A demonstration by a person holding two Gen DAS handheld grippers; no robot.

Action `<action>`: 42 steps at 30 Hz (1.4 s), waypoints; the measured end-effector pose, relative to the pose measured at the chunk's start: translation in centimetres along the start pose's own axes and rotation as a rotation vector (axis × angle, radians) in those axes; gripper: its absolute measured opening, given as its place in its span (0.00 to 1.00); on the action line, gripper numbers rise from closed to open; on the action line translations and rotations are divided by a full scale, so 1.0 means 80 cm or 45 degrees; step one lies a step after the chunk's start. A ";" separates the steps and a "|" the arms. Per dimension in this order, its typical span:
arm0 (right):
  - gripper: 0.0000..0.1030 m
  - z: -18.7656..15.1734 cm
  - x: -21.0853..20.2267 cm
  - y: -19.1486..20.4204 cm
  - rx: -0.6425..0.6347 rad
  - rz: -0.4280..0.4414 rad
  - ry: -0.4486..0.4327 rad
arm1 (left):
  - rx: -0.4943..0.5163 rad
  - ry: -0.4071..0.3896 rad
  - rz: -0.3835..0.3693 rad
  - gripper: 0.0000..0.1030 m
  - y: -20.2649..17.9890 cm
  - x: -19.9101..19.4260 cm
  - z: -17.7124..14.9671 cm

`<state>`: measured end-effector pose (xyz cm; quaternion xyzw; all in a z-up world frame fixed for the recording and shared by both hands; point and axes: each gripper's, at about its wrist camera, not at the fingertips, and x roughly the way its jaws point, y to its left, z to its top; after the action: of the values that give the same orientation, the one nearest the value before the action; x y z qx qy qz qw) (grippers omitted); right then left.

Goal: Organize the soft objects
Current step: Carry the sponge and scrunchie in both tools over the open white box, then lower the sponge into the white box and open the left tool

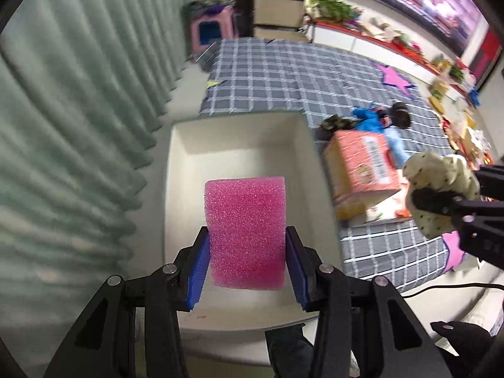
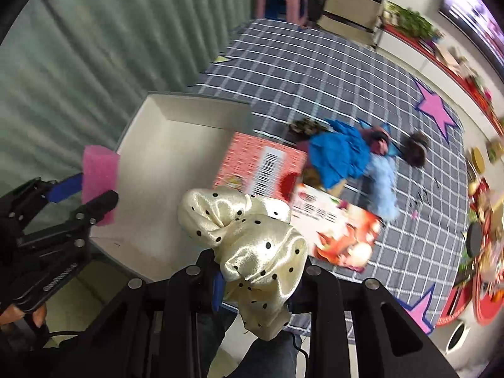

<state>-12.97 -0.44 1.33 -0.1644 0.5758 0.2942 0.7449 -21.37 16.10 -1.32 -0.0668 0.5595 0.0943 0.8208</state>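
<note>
My left gripper (image 1: 247, 242) is shut on a pink sponge block (image 1: 245, 226), which hangs over the inside of a white open box (image 1: 186, 145). The same pink sponge (image 2: 99, 173) and left gripper (image 2: 91, 192) appear at the left of the right wrist view, above the white box (image 2: 176, 116). My right gripper (image 2: 256, 271) is shut on a cream satin scrunchie with black dots (image 2: 245, 236), held over the box's near right corner. In the left wrist view that scrunchie (image 1: 441, 186) and right gripper (image 1: 447, 200) sit at the right edge.
A red cardboard carton (image 2: 261, 163) lies beside the box with a printed flap (image 2: 340, 230). A doll in a blue dress (image 2: 346, 154) lies on the grey checked mat (image 2: 299, 72). Green curtains (image 1: 63, 126) hang at the left. Toys line the far right wall.
</note>
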 end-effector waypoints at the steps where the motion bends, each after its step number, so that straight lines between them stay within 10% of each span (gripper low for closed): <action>1: 0.29 0.003 0.002 0.007 -0.019 0.008 0.002 | -0.015 0.015 0.007 0.48 0.006 0.004 -0.005; 25: 0.29 0.029 0.038 0.086 -0.223 0.106 0.069 | -0.095 0.092 0.054 0.48 0.033 0.027 -0.015; 42: 0.29 0.099 0.044 0.083 -0.206 0.114 0.038 | -0.136 0.003 0.096 0.48 0.063 0.045 0.065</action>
<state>-10.56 10.19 0.79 -0.2025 0.5681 0.3701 0.7066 -16.54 22.40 -2.77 -0.0895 0.5567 0.1546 0.8113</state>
